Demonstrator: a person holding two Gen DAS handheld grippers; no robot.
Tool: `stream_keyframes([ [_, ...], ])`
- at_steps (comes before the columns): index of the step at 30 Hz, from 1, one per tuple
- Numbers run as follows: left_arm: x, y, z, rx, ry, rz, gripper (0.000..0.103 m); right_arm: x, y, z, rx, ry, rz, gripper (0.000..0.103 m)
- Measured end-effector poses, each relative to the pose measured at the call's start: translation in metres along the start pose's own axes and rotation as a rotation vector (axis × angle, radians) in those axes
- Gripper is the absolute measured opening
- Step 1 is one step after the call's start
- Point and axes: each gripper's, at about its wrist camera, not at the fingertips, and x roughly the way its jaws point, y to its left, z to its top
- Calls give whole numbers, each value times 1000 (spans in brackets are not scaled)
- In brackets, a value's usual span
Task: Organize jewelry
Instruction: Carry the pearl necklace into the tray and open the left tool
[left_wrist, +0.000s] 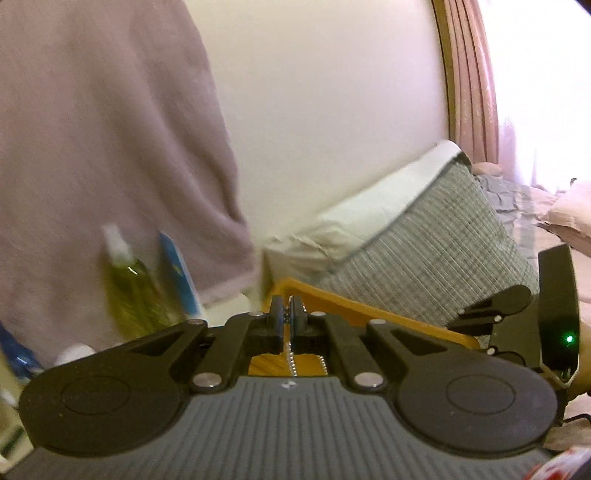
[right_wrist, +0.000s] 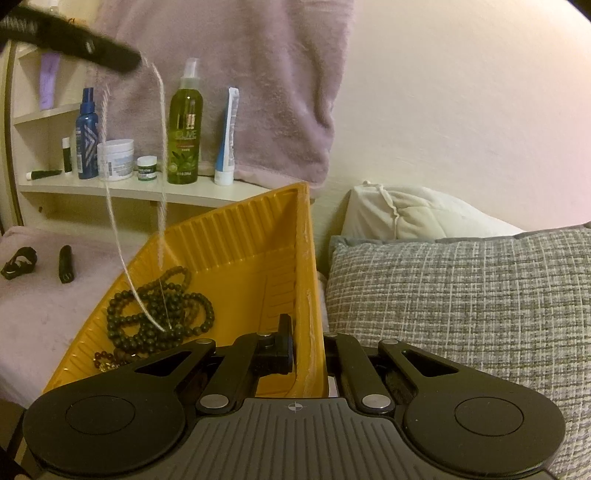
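Right wrist view: the only readable writing is on the green spray bottle (right_wrist: 185, 122), whose label says "OLIVE"; other labels on the shelf (right_wrist: 122, 190) are too small to read. Beside it stand a blue spray bottle (right_wrist: 87, 134), a white tube (right_wrist: 227, 136), one large white jar (right_wrist: 115, 159), one small jar (right_wrist: 147, 168) and a slim dark stick.

The yellow tray (right_wrist: 236, 236) is ribbed plastic, tilted, and the right tool (right_wrist: 308, 354) is clamped on its right wall, one finger inside, one outside. In the tray lie dark round bead strands (right_wrist: 155, 314), coiled together so that their number cannot be told, and a reddish-brown bead piece (right_wrist: 107, 360) at the near edge.

A silver chain (right_wrist: 161, 122) hangs in a long loop from the left tool (right_wrist: 131, 61), its low end touching the dark beads. In the left wrist view the left tool (left_wrist: 289, 314) has its pads together on that chain (left_wrist: 291, 360).

Two small black items lie on the pink bedcover (right_wrist: 40, 310). One grey woven cushion (right_wrist: 461, 295) and one white pillow (right_wrist: 417, 214) sit right of the tray.
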Motion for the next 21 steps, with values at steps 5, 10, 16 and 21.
stream_keyframes([
  [5,34,-9,-19,-29,76,-39,3,0,-1,0,1,3,3,4],
  [10,60,-4,-32,-71,125,-57,3,0,0,0,9,2,1,4],
  [16,65,-1,-29,-103,116,-79,5,1,0,0,13,3,0,4],
  [21,57,3,-27,-94,90,-35,24,2,0,0,14,5,0,4],
])
